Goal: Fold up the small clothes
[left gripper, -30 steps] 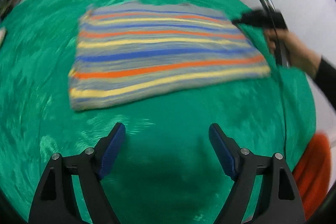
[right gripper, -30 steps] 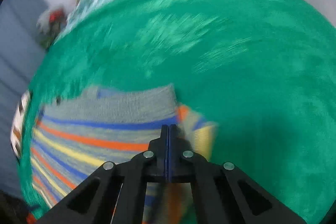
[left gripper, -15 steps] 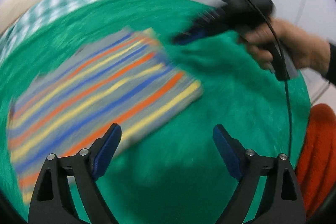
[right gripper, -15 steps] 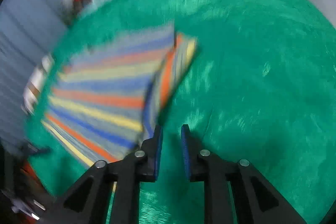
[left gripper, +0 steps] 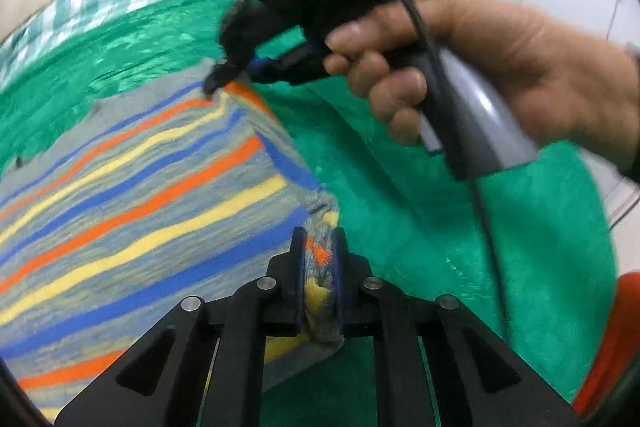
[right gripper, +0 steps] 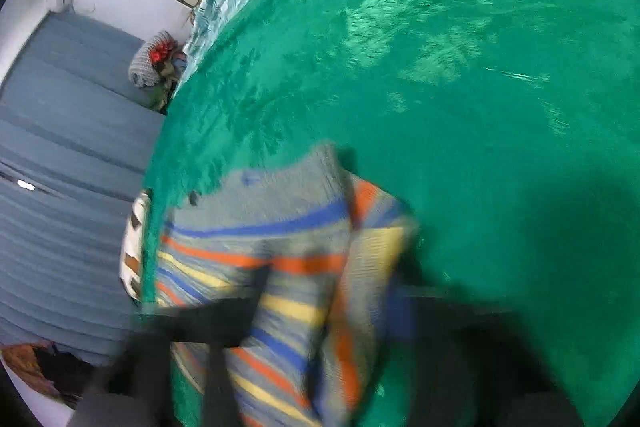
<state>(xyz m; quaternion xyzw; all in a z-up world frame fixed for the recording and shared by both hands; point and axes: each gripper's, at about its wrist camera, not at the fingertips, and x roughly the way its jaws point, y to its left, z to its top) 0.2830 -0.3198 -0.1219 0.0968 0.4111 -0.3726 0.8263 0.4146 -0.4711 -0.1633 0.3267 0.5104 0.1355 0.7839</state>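
Left claw (left gripper: 319,247) closing – cloth (left gripper: 152,187) corner pinched between pads; right claw (left gripper: 224,77) closing on far corner.

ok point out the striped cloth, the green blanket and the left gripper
striped cloth (left gripper: 132,211): left wrist view, flat middle stripes
green blanket (right gripper: 460,67): right wrist view, bare middle
left gripper (left gripper: 318,259): left wrist view, between fingertips clamping the cloth corner

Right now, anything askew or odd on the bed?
Nothing damaged or spilled. The striped garment lies skewed on the green blanket, its near corner bunched in the closing left gripper, its far corner pinched by the closing right gripper. That looks like folding.
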